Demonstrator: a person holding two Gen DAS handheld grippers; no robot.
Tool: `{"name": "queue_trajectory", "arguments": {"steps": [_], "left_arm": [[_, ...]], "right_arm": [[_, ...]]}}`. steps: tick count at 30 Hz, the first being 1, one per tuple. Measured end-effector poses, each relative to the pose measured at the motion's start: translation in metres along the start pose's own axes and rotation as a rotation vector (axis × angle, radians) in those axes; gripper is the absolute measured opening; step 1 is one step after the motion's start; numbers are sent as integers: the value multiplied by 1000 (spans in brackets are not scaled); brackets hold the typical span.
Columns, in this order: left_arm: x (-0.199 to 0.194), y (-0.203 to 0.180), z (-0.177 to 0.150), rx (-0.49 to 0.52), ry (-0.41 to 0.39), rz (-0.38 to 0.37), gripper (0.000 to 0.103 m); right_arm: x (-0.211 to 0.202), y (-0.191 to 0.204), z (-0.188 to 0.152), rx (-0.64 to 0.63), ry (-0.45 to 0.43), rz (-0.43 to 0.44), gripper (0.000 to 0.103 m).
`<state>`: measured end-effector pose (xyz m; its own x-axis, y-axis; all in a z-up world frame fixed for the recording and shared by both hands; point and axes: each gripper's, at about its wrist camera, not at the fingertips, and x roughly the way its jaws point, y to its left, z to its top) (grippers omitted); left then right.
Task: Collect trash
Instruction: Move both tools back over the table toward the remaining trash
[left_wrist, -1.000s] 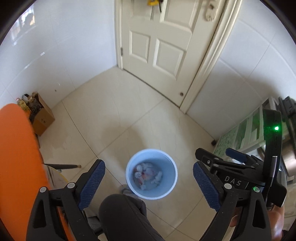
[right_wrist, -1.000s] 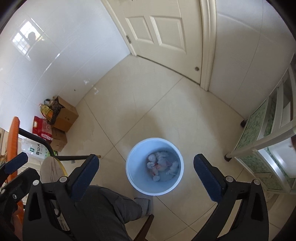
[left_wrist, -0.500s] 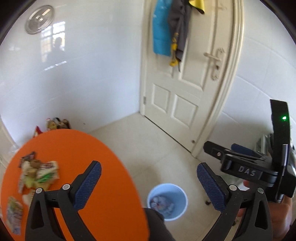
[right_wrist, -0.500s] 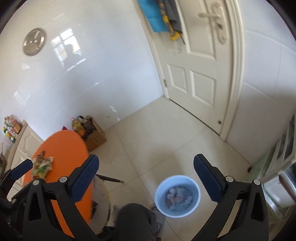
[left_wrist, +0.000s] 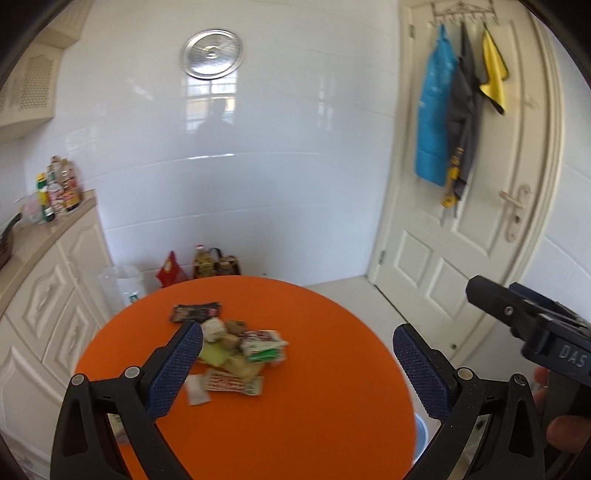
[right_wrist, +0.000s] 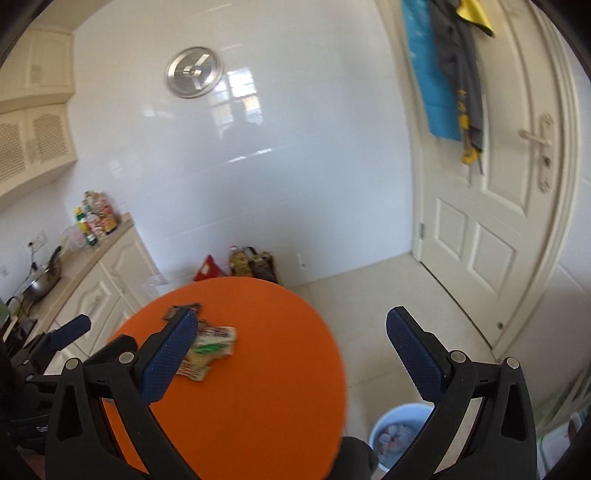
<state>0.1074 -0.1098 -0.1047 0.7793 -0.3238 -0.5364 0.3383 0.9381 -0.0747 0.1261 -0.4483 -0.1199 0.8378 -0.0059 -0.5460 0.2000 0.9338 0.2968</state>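
Some crumpled scraps are lying in the pale blue plastic bin (right_wrist: 400, 435) at five o'clock, while a heap of crinkled snack wrappers (left_wrist: 236, 350) is waiting on the round orange table (left_wrist: 314, 406) ahead, with the left gripper (left_wrist: 295, 369) and right gripper (right_wrist: 291, 354) both gaping wide and carrying nothing.

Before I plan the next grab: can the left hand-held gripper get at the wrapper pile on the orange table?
Probably yes. The left hand-held gripper is open and empty, pointing down at the wrapper pile lying uncovered on the orange table, nothing between them.
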Motion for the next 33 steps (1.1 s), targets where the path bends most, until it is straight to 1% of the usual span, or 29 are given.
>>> {"name": "queue_trajectory", "arguments": {"steps": [3, 6, 9, 12, 13, 18, 19, 22, 25, 29, 33], "left_arm": [[-25, 20, -9, -36, -33, 53, 102], [-41, 29, -22, -67, -57, 99, 102], [-57, 43, -35, -111, -69, 139, 102], [-62, 54, -43, -144, -69, 169, 102], [-67, 58, -51, -151, -66, 183, 102], [-71, 74, -75, -178, -28, 234, 102], [-64, 72, -69, -179, -22, 237, 102], [-58, 78, -69, -180, -10, 258, 102], [-41, 81, -65, -161, 19, 266, 102], [-3, 104, -62, -144, 86, 261, 102], [43, 120, -63, -124, 165, 248, 102]], "right_arm": [[-3, 35, 7, -57, -31, 42, 103], [-2, 65, 11, -110, -45, 89, 103], [-1, 83, 12, -143, -51, 124, 103], [1, 100, 8, -182, -56, 145, 103], [3, 106, 6, -194, -50, 155, 103], [16, 127, -7, -225, -22, 171, 103], [21, 131, -10, -226, -9, 173, 103], [34, 139, -18, -228, 22, 176, 103], [45, 145, -23, -238, 49, 174, 103], [65, 147, -29, -243, 92, 162, 103], [87, 151, -39, -245, 145, 126, 103]]}}
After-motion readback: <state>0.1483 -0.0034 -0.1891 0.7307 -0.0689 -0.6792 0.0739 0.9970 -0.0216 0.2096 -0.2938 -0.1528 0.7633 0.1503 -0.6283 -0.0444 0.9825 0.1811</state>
